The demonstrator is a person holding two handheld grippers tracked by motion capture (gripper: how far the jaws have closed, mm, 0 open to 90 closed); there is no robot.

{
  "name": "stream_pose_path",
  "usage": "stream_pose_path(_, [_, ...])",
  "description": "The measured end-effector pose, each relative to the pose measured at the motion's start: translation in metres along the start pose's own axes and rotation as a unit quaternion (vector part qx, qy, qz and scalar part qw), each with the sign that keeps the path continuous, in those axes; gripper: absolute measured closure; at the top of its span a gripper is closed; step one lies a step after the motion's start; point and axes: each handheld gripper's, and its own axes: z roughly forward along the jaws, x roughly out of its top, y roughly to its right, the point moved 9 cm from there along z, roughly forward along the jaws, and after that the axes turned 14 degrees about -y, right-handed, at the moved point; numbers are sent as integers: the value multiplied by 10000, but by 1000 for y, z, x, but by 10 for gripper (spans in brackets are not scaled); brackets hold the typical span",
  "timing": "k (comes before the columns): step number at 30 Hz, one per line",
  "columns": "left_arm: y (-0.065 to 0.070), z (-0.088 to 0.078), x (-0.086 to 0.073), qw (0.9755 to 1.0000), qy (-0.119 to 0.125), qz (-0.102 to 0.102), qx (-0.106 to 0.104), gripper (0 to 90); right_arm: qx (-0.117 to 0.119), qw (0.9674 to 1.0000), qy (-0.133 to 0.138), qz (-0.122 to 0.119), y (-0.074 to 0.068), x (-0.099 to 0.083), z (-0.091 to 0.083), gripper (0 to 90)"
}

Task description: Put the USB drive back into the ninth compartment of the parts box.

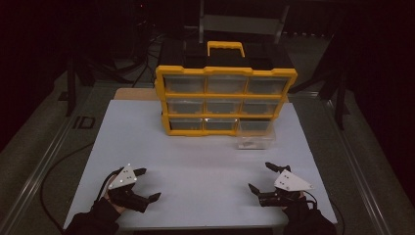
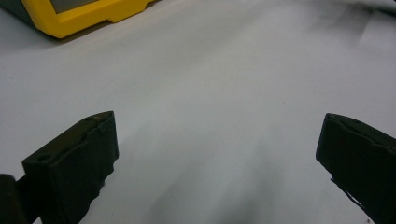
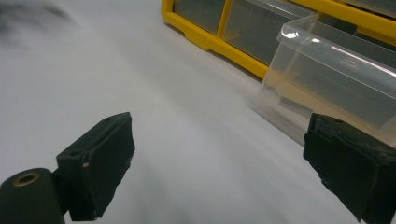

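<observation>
A yellow organiser (image 1: pixel 225 100) with clear drawers in three rows and a yellow handle stands at the back of the white table (image 1: pixel 195 161). Its bottom right drawer (image 1: pixel 255 134) is pulled out and rests on the table in front of its slot, with small dark parts inside. In the right gripper view that clear drawer (image 3: pixel 327 88) lies ahead to the right, beside the organiser's yellow base (image 3: pixel 215 44). My left gripper (image 1: pixel 149 184) rests open near the front left, nothing between its jaws. My right gripper (image 1: pixel 260 177) rests open near the front right, also holding nothing.
The organiser's corner (image 2: pixel 79 16) shows at the top left of the left gripper view. A brown board (image 1: pixel 139 94) lies under the sheet at the back left. Dark cables (image 1: pixel 54 171) run along the left side. Metal rails (image 1: pixel 44 152) border the table.
</observation>
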Motion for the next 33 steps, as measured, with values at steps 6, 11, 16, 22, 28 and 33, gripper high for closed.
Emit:
stream_pose_path(6, [1, -2, -1, 9999, 80, 61, -1, 0, 5, 10000, -8, -8, 0, 0, 0, 83])
stream_pose_path(11, [1, 1, -3, 9999, 48, 90, 43, 0, 7, 10000, -3, -14, 0, 0, 0, 83])
stream_pose_path(16, [1, 0, -2, 9999, 99, 90, 63, 0, 6, 10000, -5, -14, 0, 0, 1, 83])
stream_pose_path(22, [0, -2, -2, 9998, 154, 115, 103, 0, 5, 10000, -9, -10, 0, 0, 1, 83])
stream_pose_path(28, [0, -2, -2, 9997, 205, 105, 85, 0, 9, 10000, -12, -19, -1, 0, 1, 83])
stream_pose_path(33, [0, -2, -2, 9997, 183, 131, 98, 0, 8, 10000, -8, -14, 0, 0, 1, 83])
